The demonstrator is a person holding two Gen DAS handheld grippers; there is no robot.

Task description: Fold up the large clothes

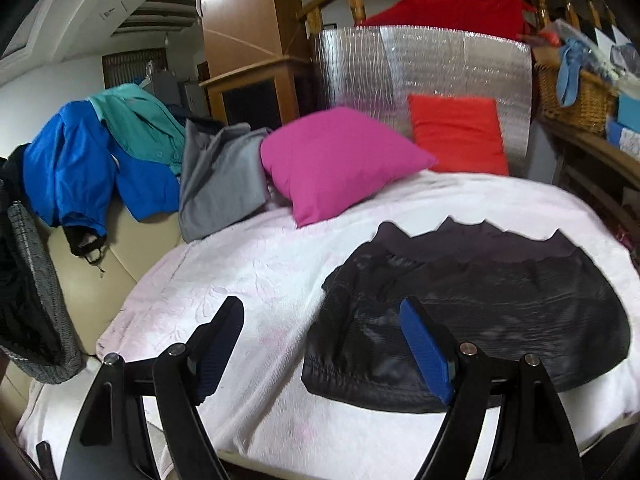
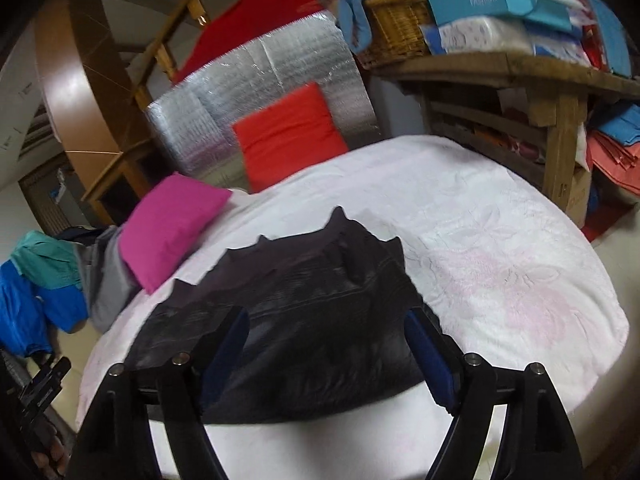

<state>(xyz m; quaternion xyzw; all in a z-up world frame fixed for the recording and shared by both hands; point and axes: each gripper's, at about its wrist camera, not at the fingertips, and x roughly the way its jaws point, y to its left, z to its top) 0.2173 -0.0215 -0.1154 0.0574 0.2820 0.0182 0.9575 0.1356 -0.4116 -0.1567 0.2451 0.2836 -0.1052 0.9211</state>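
A dark, shiny black garment (image 1: 480, 312) lies folded into a compact shape on the white blanket (image 1: 248, 280), with jagged corners along its far edge. In the left wrist view my left gripper (image 1: 324, 304) hovers open above the blanket, its right fingertip over the garment's left part, nothing between the blue pads. The right wrist view shows the same garment (image 2: 312, 320) straight ahead. My right gripper (image 2: 326, 320) stands open above its near half, and no cloth is caught between the fingers. The left gripper's black frame (image 2: 40, 392) shows at the lower left there.
A magenta cushion (image 1: 340, 164) and a red cushion (image 1: 460, 132) lean against a silver foil panel (image 1: 420, 68). Blue, teal and grey clothes (image 1: 132, 152) are piled on the left. A wooden shelf (image 2: 520, 72) with a wicker basket (image 2: 396, 24) and boxes stands on the right.
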